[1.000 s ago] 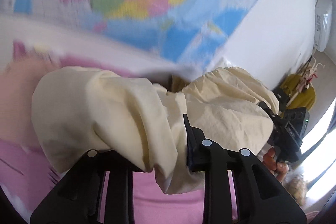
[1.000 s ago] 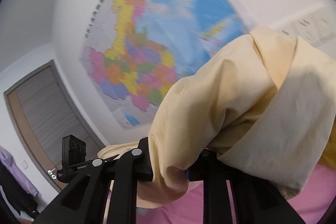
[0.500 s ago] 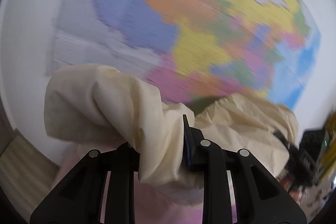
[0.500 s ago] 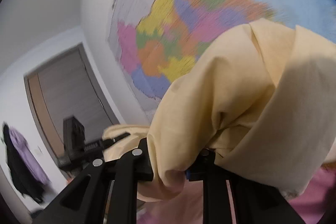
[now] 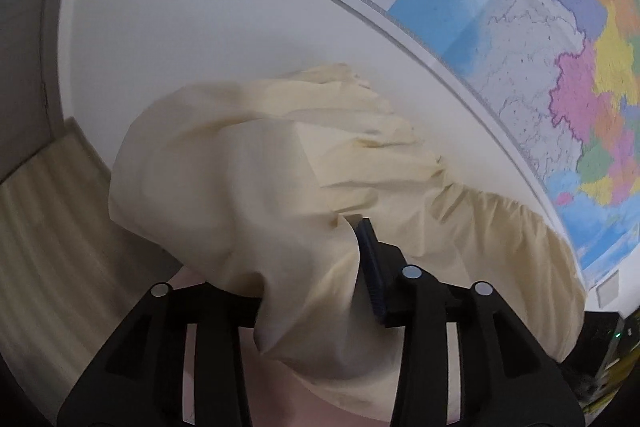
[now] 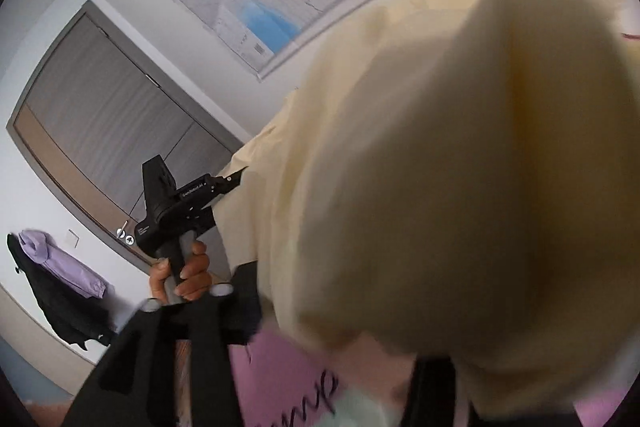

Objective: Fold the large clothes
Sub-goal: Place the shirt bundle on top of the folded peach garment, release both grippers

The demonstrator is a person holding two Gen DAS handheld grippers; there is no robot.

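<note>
a wall map fills much of the background, above a pink bed cover. in front of both cameras billows a large cream garment, held up in the air between the two grippers, with bunched folds draped over them. it looks light, thin and very soft, likely to sag and slide, so i judge it best taken by a hem or corner, with both hands well apart. the left gripper has cloth lying between its fingers; its jaws have just been opening, and whether they still pinch the cloth i cannot tell. the right gripper is mostly hidden under the fabric; its jaws have also just been opening, and its hold cannot be judged. a person's hand grips the left gripper's handle.
</note>
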